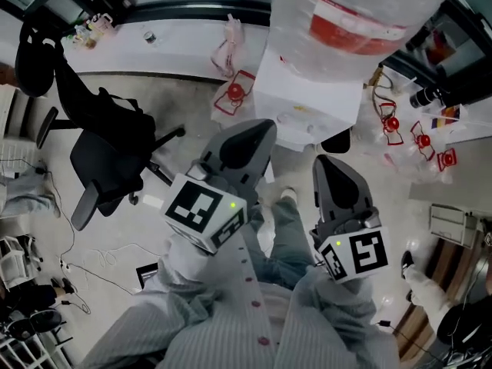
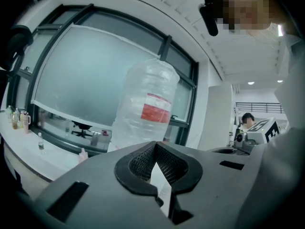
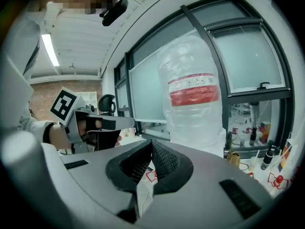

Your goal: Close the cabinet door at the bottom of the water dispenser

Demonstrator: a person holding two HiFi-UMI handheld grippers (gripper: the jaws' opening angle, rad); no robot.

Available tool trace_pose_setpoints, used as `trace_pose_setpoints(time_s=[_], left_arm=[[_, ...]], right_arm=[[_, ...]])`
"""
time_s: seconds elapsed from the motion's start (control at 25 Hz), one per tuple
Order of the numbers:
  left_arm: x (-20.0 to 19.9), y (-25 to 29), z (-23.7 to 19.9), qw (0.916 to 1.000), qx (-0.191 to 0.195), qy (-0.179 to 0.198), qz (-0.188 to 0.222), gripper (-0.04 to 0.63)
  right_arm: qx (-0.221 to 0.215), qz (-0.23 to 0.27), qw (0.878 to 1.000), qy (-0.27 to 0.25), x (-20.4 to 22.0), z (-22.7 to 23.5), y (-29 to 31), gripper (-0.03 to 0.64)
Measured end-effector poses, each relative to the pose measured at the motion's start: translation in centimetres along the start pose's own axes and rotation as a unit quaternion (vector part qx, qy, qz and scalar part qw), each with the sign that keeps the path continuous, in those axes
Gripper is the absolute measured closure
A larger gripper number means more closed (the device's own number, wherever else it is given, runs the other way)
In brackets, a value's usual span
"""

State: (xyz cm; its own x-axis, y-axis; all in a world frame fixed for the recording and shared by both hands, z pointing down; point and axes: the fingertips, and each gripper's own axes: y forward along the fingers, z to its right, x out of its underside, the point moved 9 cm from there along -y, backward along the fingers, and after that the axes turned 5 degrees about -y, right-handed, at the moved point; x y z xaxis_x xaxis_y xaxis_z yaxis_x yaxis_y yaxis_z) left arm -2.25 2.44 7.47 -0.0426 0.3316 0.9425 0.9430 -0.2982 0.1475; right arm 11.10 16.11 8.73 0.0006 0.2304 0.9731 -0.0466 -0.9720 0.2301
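Directly ahead of the person stands the water dispenser, its white top seen from above in the head view, in front of the window desk. The cabinet door at its base is hidden beneath that top and shows in no view, so I cannot tell whether it is ajar. A large clear water bottle with a red label sits upright on the dispenser; it fills the centre of the left gripper view and of the right gripper view.

The left gripper points at the dispenser's near left corner, close to it but apart. Its jaws meet at the tips with nothing between them. The right gripper is held beside it, just short of the dispenser's front edge; its jaws are likewise fully together and empty. Each carries its marker cube toward the person, above striped trousers.

A black office chair stands to the left on the floor, well apart from the dispenser. Red-and-white wire items lie just left of the dispenser's foot. A white cable trails across the floor lower left.
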Motion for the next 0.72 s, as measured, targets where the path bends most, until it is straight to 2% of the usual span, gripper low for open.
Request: trace_pose_setpoints(time_s=[0.16,0.44,0.72], left_arm=[[-0.1,2.1,0.2,0.9990,-0.041,-0.009,0.016,0.584],[0.6,3.8,0.4,0.9919,-0.119,-0.026,0.036,0.584],[2.4,3.2,-1.1,0.9842,-0.168,-0.052,0.025,0.584]], right_arm=[[-0.050,-0.002,0.999,-0.014,-0.3,2.8,1.6,0.604],[-0.138,-0.012,0.989,-0.043,-0.6,6.8,4.1,0.604],[-0.173,-0.043,0.983,-0.045,1.0,7.0,6.3,0.604]])
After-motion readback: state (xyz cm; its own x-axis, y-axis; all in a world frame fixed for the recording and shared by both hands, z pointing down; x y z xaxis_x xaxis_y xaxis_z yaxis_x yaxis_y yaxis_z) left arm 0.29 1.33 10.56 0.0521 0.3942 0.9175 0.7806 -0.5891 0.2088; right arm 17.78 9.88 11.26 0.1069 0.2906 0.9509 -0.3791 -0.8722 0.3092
